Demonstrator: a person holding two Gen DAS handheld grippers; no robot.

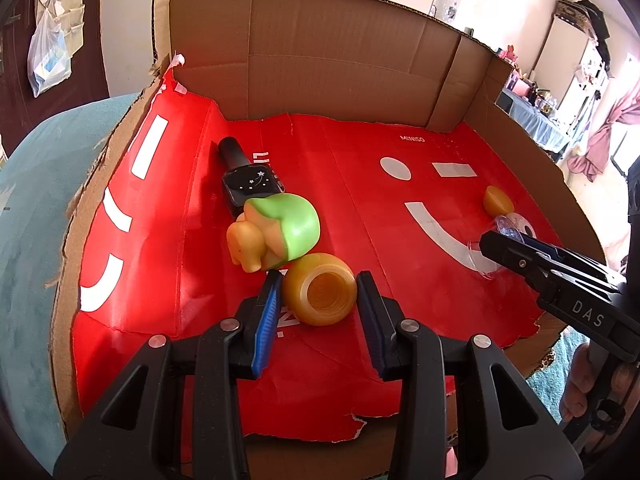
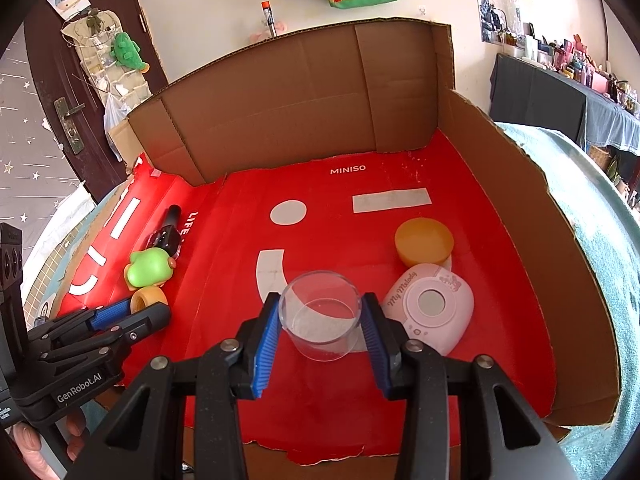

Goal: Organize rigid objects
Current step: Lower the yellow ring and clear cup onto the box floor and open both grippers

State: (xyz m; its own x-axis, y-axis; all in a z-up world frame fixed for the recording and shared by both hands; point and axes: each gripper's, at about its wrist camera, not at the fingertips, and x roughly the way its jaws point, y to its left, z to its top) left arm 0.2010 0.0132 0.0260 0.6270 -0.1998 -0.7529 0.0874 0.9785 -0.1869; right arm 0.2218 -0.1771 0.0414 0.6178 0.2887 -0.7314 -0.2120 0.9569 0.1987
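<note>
the left claw [image 1: 320,300] pinches a small amber jar [image 1: 322,296] lying on its side on the red liner [image 1: 360,184], just beside a green toy [image 1: 286,226] and a black watch [image 1: 250,184]. the right claw [image 2: 320,318] pinches an upright clear cup [image 2: 320,314], near a pink gadget [image 2: 434,306] and an orange lid [image 2: 424,244].

The cardboard box [image 2: 520,208] is matt brown corrugated board, its torn edges rough. Its floor is lined with red paper [image 2: 224,280], glossy and creased. The clear cup [image 2: 320,312] looks like smooth transparent plastic. The amber jar [image 1: 322,294] and amber lid [image 2: 424,244] look like translucent, slightly ribbed plastic. The green toy [image 1: 292,226] is smooth, softly shiny plastic. The pink device [image 2: 434,304] is matt plastic. The smartwatch [image 1: 250,186] has a glossy black face.
</note>
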